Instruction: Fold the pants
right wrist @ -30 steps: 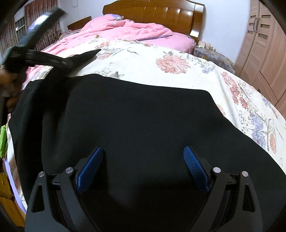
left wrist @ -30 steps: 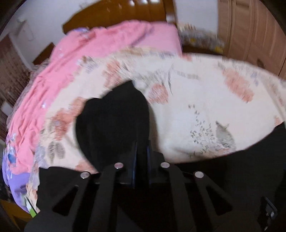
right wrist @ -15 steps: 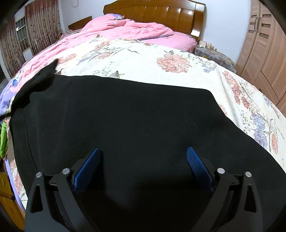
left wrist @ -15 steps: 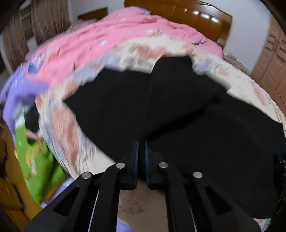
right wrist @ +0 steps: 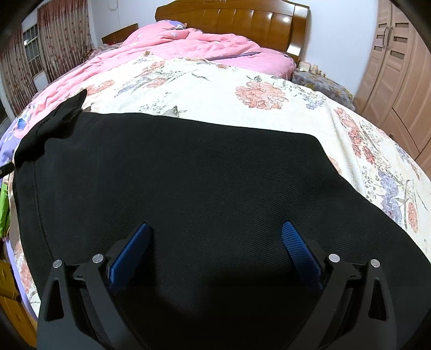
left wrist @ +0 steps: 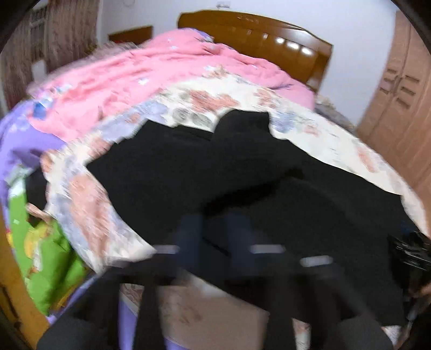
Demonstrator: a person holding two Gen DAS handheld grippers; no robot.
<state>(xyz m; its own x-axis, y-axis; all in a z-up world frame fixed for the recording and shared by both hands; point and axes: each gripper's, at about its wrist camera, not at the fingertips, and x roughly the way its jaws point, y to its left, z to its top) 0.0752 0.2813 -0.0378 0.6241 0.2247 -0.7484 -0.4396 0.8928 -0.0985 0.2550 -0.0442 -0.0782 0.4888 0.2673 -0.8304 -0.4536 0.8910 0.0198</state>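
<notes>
Bedroom scene: black pants (right wrist: 188, 183) spread flat across lower frame on floral bedspread (right wrist: 229, 88); pink quilt (right wrist: 188, 40) and wooden headboard (right wrist: 237, 21) seen upper centre. Right gripper (right wrist: 215, 250) jaws wide apart over the fabric; left gripper (left wrist: 215, 237) blurred, jaws parted, nothing held.

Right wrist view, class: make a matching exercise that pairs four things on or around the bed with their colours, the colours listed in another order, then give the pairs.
Things:
1. pants
2. quilt at the head of the bed
3. headboard
4. pads of the right claw

Colours:
A. blue
B. brown wood
C. black
D. pink

Pairs: 1-C, 2-D, 3-B, 4-A
</notes>
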